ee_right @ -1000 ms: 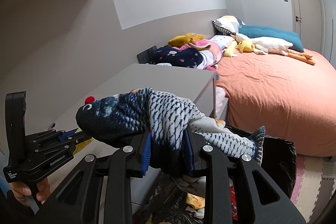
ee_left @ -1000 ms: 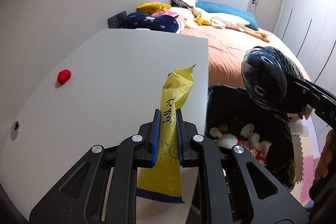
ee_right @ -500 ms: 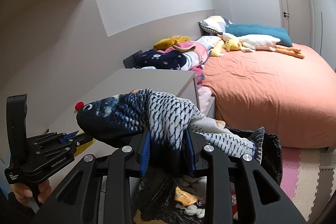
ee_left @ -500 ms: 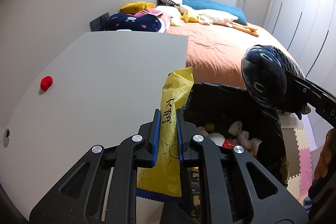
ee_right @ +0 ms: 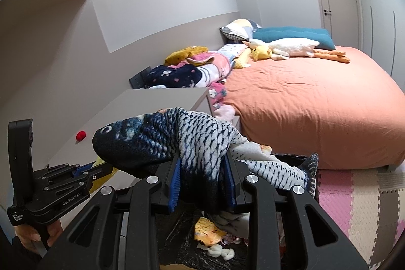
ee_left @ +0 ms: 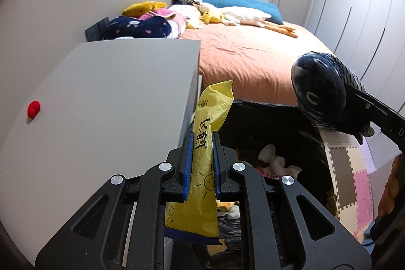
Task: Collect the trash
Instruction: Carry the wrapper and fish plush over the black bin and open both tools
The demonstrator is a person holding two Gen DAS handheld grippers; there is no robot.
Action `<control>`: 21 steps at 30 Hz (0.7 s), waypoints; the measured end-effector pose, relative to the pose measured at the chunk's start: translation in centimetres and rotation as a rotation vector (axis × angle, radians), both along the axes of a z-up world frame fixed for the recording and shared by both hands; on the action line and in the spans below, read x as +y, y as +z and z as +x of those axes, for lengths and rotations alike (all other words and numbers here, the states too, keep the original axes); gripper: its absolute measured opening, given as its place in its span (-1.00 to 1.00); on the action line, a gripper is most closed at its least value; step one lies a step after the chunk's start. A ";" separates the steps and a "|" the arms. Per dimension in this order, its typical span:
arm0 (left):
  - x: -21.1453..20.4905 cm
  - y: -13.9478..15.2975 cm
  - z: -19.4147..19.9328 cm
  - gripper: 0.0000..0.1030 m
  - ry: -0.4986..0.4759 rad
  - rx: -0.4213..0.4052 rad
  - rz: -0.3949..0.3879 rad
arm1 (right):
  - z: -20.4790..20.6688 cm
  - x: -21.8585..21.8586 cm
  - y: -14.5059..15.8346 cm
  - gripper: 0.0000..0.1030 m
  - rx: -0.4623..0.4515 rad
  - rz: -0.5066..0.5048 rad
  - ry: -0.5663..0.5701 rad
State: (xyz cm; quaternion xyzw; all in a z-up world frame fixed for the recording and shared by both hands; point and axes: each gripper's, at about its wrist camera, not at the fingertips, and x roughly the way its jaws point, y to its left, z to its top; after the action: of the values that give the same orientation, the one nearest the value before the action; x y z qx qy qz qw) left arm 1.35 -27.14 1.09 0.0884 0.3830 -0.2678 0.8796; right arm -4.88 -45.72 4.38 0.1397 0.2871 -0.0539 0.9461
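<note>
Left gripper (ee_left: 201,163): blue-padded fingers clenched on a yellow wrapper (ee_left: 202,163), which stands upright between them just past the grey worktop (ee_left: 106,103) edge, above the black-lined trash bin (ee_left: 273,123). Right gripper (ee_right: 202,176): fingers grasping a plush fish (ee_right: 177,141) around its middle, head toward the worktop, tail drooping over the bin rim. Bin holds white scraps and a yellow packet. 1 small red ball (ee_left: 33,108) sits on the worktop. Orange bed (ee_left: 253,55) beyond.
</note>
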 end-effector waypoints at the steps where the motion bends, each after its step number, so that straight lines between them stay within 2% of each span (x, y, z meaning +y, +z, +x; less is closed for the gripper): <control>1: -0.3 -0.1 0.0 -0.74 -0.007 0.002 0.001 | -0.1 -0.2 0.0 -0.39 0.000 0.002 -0.007; 21: -5.4 -0.7 -0.8 -0.74 -0.122 0.028 0.002 | -2.6 -4.8 -0.9 -0.38 0.022 -0.011 -0.165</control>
State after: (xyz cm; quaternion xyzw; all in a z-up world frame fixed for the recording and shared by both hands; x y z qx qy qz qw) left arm 0.54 -32.55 0.44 0.1085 0.3896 -0.3217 0.8561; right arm -7.46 -50.52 3.45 0.1570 0.2846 -0.1347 0.9361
